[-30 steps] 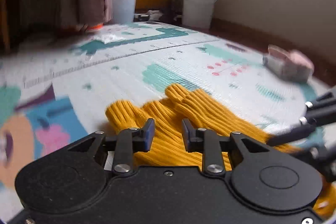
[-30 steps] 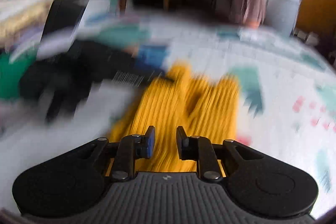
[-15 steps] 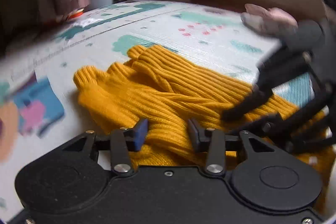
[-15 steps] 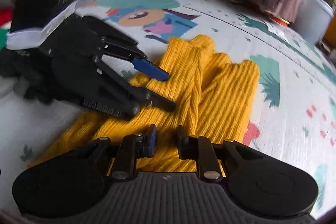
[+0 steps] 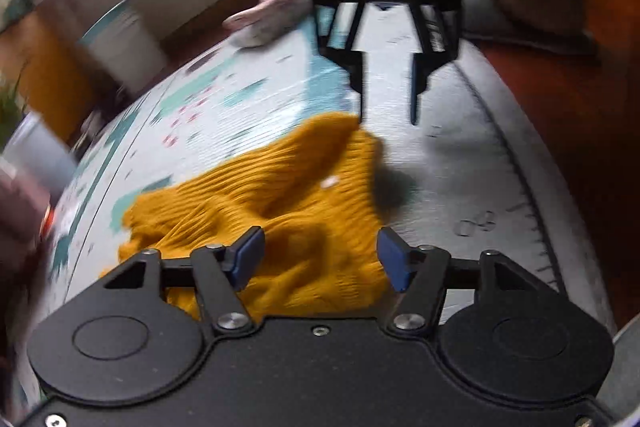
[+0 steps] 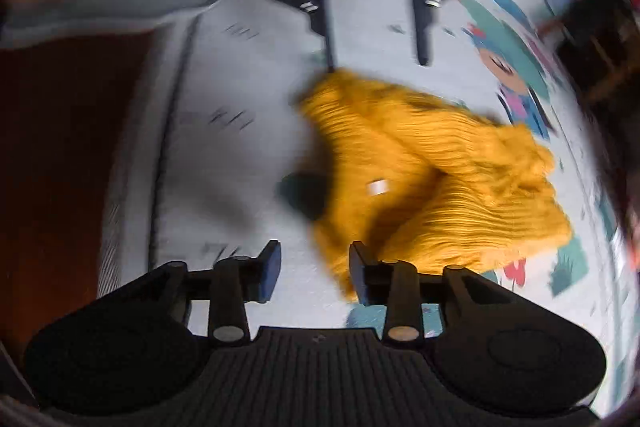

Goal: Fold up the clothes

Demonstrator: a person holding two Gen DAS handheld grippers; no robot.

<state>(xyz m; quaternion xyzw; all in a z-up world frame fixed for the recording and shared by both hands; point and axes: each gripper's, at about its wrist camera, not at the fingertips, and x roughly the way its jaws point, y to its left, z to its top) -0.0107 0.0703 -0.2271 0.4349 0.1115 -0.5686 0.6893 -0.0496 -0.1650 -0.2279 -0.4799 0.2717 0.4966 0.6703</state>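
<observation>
Both sets of jaws stand spread apart with nothing pinched between them. From my left gripper (image 5: 320, 255) I look over the mustard sweater (image 5: 280, 211), which fills the gap between the blue pads; whether the pads touch the knit I cannot tell. My right gripper (image 6: 314, 269) hangs at the sweater's near corner, its right pad against or just over the yellow edge and its left pad over bare play mat (image 6: 224, 155).

Both views are smeared by motion blur, so the ribbing reads only in patches and the sweater's outline is soft. Its near edge is hidden behind each gripper body. I cannot make out sleeves or neckline. A small pale tag (image 6: 378, 187) shows on the knit.

The sweater lies bunched on the mat. In the left wrist view its long axis runs from lower left toward the upper right, ending in a corner just below the opposite gripper's fingertips.

A pink bundle (image 5: 272, 15) lies at the mat's far edge, blurred.
</observation>
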